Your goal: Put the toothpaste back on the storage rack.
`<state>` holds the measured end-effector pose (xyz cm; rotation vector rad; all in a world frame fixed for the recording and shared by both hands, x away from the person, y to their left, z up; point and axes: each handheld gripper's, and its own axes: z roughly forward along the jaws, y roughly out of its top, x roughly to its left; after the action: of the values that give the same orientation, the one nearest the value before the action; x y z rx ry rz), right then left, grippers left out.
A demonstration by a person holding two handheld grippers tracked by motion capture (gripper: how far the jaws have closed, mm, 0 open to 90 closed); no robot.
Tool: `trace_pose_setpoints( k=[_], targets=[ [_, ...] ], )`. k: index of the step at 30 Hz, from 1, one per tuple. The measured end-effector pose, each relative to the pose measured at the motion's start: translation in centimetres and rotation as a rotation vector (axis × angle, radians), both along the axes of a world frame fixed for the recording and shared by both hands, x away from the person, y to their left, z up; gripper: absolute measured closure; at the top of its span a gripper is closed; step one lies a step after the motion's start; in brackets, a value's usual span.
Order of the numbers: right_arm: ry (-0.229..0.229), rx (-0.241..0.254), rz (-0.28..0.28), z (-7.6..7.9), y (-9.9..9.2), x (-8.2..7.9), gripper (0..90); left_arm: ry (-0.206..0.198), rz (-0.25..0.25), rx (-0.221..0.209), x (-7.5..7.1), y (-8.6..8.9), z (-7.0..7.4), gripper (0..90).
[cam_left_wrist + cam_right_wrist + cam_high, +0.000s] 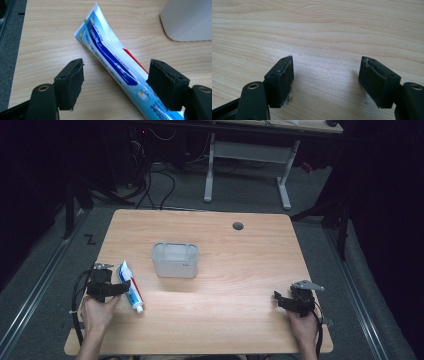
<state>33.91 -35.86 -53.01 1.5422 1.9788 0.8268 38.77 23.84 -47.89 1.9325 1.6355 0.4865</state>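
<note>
Nearest to us, at the table's near edge, are our two hands, so we start from there and work down in size. Largest is the wooden table (240, 270) itself, pale and mostly bare, with a small round hole toward its far right. Next comes the white bin (175, 260), standing upright a little left of the table's middle, apparently with nothing in it. Then our two tools: the left gripper (113, 80) sits at the near left, its jaws spread wide, and the right gripper (325, 80) rests at the near right, well apart from everything, its jaws also wide with bare wood between them. Smallest is the toothpaste tube (130, 287), lying flat on the table at the near left, just beside the left gripper, near the bin on its left, with the white cap pointing toward us and the crimped tail pointing far. In the left gripper view the tube runs aslant between the open jaws, its lower part passing close under the right-hand pad, and nothing presses on it yet. We judge the risk to lie in that slant: if we close now, one pad may catch the tube's edge first, so it could swivel or squirt out sideways. A tube this soft could also buckle under a hard squeeze.
</note>
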Motion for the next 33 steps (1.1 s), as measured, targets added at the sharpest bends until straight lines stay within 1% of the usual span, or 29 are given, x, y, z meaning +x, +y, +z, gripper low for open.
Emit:
trace_pose_setpoints(
  k=[2, 3, 4, 5, 6, 8, 10, 11, 12, 13, 15, 19, 21, 22, 24, 25, 27, 29, 33],
  targets=[
    [0.001, 0.001, -0.001, 0.0, 0.0, 0.0, 28.3, 0.006, 0.003, -0.004, 0.2, 0.0, -0.1, 29.2],
    [0.001, 0.001, -0.001, 0.0, 0.0, 0.0, 28.3, 0.015, 0.009, 0.004, 0.5, 0.0, -0.2, 29.1],
    [0.001, 0.001, -0.001, 0.0, 0.0, 0.0, 28.3, 0.015, 0.009, 0.004, 0.5, 0.0, -0.2, 28.9],
    [0.000, 0.001, 0.000, 0.0, 0.0, 0.0, 28.3, 0.029, 0.016, 0.005, 0.9, 0.2, -0.2, 28.5],
    [0.001, 0.001, -0.001, 0.0, 0.0, 0.0, 28.3, 0.034, 0.020, 0.004, 1.2, 0.2, -0.2, 28.1],
    [0.000, 0.001, -0.001, 0.0, 0.0, 0.0, 28.3, 0.030, 0.026, 0.002, 1.4, 0.2, -0.2, 27.6],
    [0.001, 0.001, -0.001, 0.0, 0.0, 0.0, 28.3, 0.040, 0.028, 0.000, 2.0, 0.1, -0.1, 27.2],
    [0.001, 0.001, -0.001, 0.0, 0.0, 0.0, 28.3, 0.040, 0.028, 0.000, 2.0, 0.1, -0.1, 27.2],
    [0.001, 0.001, -0.001, 0.0, 0.0, 0.0, 28.3, 0.055, 0.036, -0.016, 2.5, 0.2, -0.3, 27.1],
    [0.001, 0.001, -0.001, 0.0, 0.0, 0.0, 28.3, 0.063, 0.039, -0.007, 2.7, 0.1, -0.5, 27.0],
    [0.001, 0.001, -0.001, 0.0, 0.0, 0.0, 28.3, 0.077, 0.042, -0.007, 3.1, 0.1, -0.6, 26.8],
    [0.001, 0.002, -0.001, 0.0, 0.0, 0.0, 28.3, 0.085, 0.057, -0.007, 3.7, 0.0, -0.6, 27.2],
    [0.001, 0.002, -0.001, 0.0, 0.0, 0.0, 28.3, 0.100, 0.067, -0.007, 4.0, -0.1, -0.6, 27.3],
    [0.000, 0.001, -0.001, 0.0, 0.0, 0.0, 28.4, 0.107, 0.073, -0.021, 4.2, -0.1, -0.7, 27.3],
    [0.000, 0.001, -0.001, 0.0, 0.0, 0.0, 28.4, 0.111, 0.082, -0.032, 4.5, -0.1, -0.7, 27.4],
    [0.000, 0.001, -0.001, 0.0, 0.0, 0.0, 28.4, 0.111, 0.082, -0.032, 4.5, -0.1, -0.7, 27.7],
    [0.000, 0.001, -0.001, 0.0, 0.0, 0.0, 28.3, 0.121, 0.088, -0.019, 4.9, -0.3, -0.8, 28.1],
    [0.001, 0.002, 0.000, 0.0, 0.0, 0.0, 28.3, 0.116, 0.090, -0.019, 5.0, -0.4, -0.9, 28.6],
    [0.001, 0.003, 0.000, 0.0, 0.0, 0.0, 28.3, 0.134, 0.095, -0.006, 5.2, -0.4, -1.1, 29.5]
  ],
)
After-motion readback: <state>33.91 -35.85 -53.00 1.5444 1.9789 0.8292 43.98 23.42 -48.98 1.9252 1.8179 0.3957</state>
